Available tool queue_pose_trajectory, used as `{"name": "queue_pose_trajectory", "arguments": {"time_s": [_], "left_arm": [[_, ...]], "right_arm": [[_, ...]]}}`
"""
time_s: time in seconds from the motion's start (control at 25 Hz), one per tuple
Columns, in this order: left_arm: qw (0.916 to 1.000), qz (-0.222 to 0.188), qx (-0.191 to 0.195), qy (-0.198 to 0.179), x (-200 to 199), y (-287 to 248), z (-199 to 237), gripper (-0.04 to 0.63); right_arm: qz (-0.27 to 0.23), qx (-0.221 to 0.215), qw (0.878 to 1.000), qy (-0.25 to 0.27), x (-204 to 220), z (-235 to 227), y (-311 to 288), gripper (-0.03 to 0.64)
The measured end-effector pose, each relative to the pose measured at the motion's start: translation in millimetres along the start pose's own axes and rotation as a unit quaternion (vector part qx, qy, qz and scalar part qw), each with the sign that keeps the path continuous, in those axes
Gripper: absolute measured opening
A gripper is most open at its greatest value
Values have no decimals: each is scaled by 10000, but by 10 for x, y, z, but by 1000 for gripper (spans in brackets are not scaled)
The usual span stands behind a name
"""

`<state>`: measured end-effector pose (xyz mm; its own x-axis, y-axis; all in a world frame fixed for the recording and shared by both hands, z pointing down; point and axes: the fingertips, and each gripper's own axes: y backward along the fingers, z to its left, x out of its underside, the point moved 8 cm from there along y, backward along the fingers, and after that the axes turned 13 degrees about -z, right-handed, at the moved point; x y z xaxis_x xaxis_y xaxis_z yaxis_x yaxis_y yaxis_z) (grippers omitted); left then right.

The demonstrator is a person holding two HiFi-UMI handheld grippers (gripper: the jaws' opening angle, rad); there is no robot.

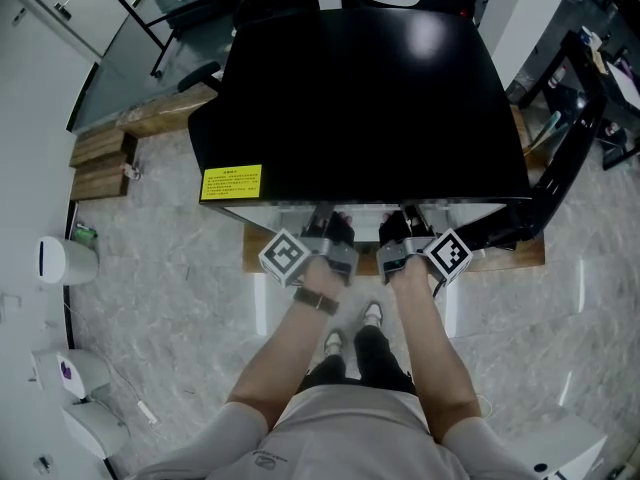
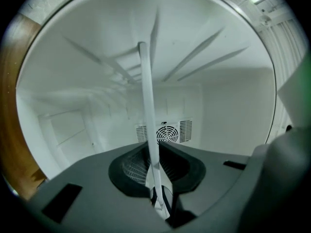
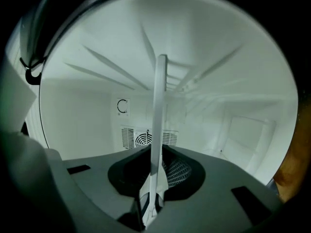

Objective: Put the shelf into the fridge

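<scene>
The black fridge (image 1: pixel 360 98) stands in front of me with its door (image 1: pixel 560 168) swung open to the right. Both grippers reach into its white interior just under the top. The shelf (image 2: pixel 148 110) is a thin white panel seen edge-on, running from the jaws toward the back wall. My left gripper (image 2: pixel 156 178) is shut on its near edge. In the right gripper view the shelf (image 3: pixel 158 115) stands the same way, with my right gripper (image 3: pixel 154 178) shut on it. From above, the left gripper (image 1: pixel 330 243) and right gripper (image 1: pixel 400 240) sit side by side.
A round fan vent (image 2: pixel 167 132) is set in the fridge's back wall, with ribbed ledges along the side walls. The fridge rests on a wooden platform (image 1: pixel 255 253). Wooden blocks (image 1: pixel 100 163) and white devices (image 1: pixel 65 260) stand on the floor at left.
</scene>
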<state>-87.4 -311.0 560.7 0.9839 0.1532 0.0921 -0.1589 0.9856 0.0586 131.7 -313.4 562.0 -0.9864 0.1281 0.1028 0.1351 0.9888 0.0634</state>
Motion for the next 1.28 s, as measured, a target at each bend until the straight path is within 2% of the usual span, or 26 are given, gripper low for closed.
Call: {"name": "queue_pose_trajectory", "arguments": {"time_s": [0.24,0.4,0.6,0.84,1.12,1.28], "left_arm": [[9998,60,55,170,40,160,-32,32],[9996,111,-131,205,49,343,19,31],[9992,236,-173,256,76,516,-56,31],[9982,593,-20,129,121,737,-282,6],[9943,1049,179,-48,124,1101,-637,5],[9927,1192,163,30,119,1306,-731,5]], "right_arm": [[-31,111,9999,29,12,1,239,51],[1,192,9998,53,46,6,430,51],[97,72,9999,94,111,127,583,36],[248,-97,9990,358,152,387,790,23],[360,-210,9984,392,297,619,1123,23],[348,-211,9984,384,362,699,1293,23]]}}
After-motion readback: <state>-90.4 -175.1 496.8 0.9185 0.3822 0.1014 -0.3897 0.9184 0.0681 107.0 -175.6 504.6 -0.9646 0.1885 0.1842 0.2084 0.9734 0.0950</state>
